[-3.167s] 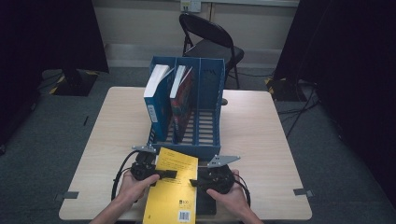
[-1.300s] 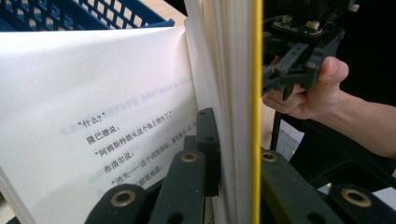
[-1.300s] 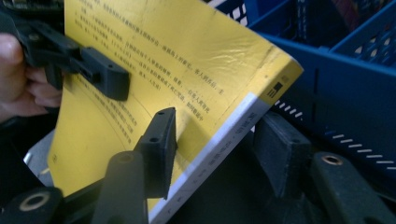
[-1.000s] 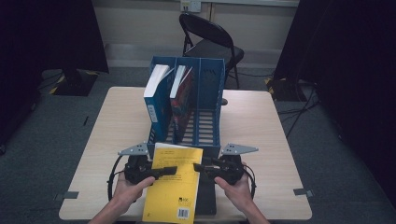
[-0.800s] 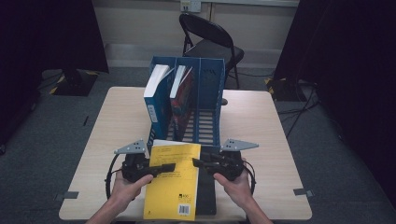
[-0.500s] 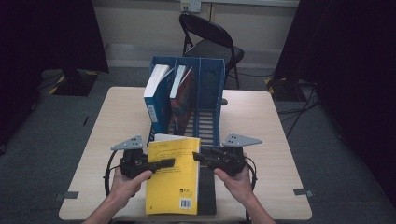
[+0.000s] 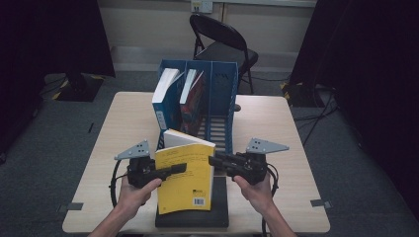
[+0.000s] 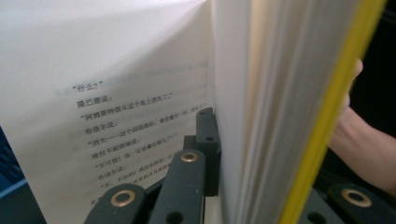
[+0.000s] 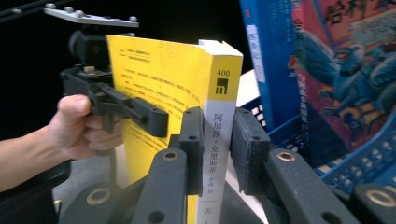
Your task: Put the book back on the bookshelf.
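A yellow paperback stands tilted up off the table, held between both grippers in front of the blue file rack. My left gripper is shut on its fore-edge side. In the left gripper view one jaw lies inside on a printed page, and the yellow cover hides the other; the left gripper clamps a thick wad of pages. My right gripper has just been closing, and its pads now press both sides of the book's spine. The left gripper shows beyond.
The rack holds a blue-and-white book and a red-covered book in its left slots. Its black base lies under the lifted paperback. A folding chair stands behind the table. Bare tabletop lies either side.
The yellow book has gone from lying flat to tilted upright and higher. Both hands rose with it, and the right gripper's jaws drew in onto the spine.
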A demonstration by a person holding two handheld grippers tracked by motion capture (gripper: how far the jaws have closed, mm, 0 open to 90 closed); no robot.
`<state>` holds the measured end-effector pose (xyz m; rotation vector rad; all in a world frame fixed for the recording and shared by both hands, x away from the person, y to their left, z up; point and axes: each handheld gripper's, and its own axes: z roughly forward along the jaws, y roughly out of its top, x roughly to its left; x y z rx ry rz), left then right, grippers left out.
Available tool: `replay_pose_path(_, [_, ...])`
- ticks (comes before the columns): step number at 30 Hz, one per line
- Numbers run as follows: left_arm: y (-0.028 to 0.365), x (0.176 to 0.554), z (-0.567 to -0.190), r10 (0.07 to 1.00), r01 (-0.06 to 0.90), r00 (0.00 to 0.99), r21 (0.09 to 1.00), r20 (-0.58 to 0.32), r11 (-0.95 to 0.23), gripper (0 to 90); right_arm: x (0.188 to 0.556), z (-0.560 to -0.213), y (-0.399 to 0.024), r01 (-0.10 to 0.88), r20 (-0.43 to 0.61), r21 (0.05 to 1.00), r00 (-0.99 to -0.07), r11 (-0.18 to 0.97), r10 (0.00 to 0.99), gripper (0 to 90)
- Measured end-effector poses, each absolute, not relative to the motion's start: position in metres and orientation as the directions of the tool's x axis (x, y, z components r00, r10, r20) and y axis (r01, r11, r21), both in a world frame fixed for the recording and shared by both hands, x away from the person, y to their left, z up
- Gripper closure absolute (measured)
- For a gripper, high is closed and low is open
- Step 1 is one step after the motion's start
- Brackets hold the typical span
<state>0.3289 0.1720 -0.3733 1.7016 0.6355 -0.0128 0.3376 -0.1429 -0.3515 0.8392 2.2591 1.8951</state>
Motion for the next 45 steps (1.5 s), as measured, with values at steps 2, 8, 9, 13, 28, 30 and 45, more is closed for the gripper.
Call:
replay_pose_path(2, [0.172, 0.327, -0.373, 0.395, 0.409, 0.853, 0.908, -0.342, -0.097, 86.1, 0.337, -0.351, -0.141, 0.361, 0.284, 0.926, -0.86, 0.112, 0.424, 76.1])
replay_pose_path(8, [0.172, 0.323, -0.372, 0.401, 0.399, 0.855, 0.911, -0.329, -0.104, 86.0, 0.335, -0.356, -0.13, 0.339, 0.243, 0.924, -0.877, 0.176, 0.415, 74.3])
replay_pose_path(9, [0.172, 0.324, -0.372, 0.403, 0.399, 0.855, 0.911, -0.327, -0.105, 86.1, 0.335, -0.356, -0.129, 0.331, 0.228, 0.924, -0.878, 0.19, 0.421, 73.2])
replay_pose_path(13, [0.171, 0.33, -0.37, 0.418, 0.408, 0.845, 0.907, -0.332, -0.104, 86.3, 0.337, -0.354, -0.125, 0.318, 0.197, 0.924, -0.872, 0.213, 0.449, 73.4])
replay_pose_path(28, [0.169, 0.329, -0.363, 0.418, 0.386, 0.85, 0.919, -0.32, -0.081, 71.3, 0.328, -0.347, -0.136, 0.237, 0.122, 0.946, -0.892, 0.22, 0.436, 76.1])
replay_pose_path(30, [0.171, 0.327, -0.362, 0.432, 0.378, 0.847, 0.922, -0.308, -0.083, 70.1, 0.327, -0.348, -0.137, 0.239, 0.127, 0.947, -0.891, 0.215, 0.435, 75.9])
replay_pose_path(45, [0.2, 0.326, -0.386, 0.561, 0.423, 0.77, 0.902, -0.304, -0.091, 44.4, 0.322, -0.364, -0.13, 0.246, 0.136, 0.938, -0.908, 0.244, 0.396, 69.9])
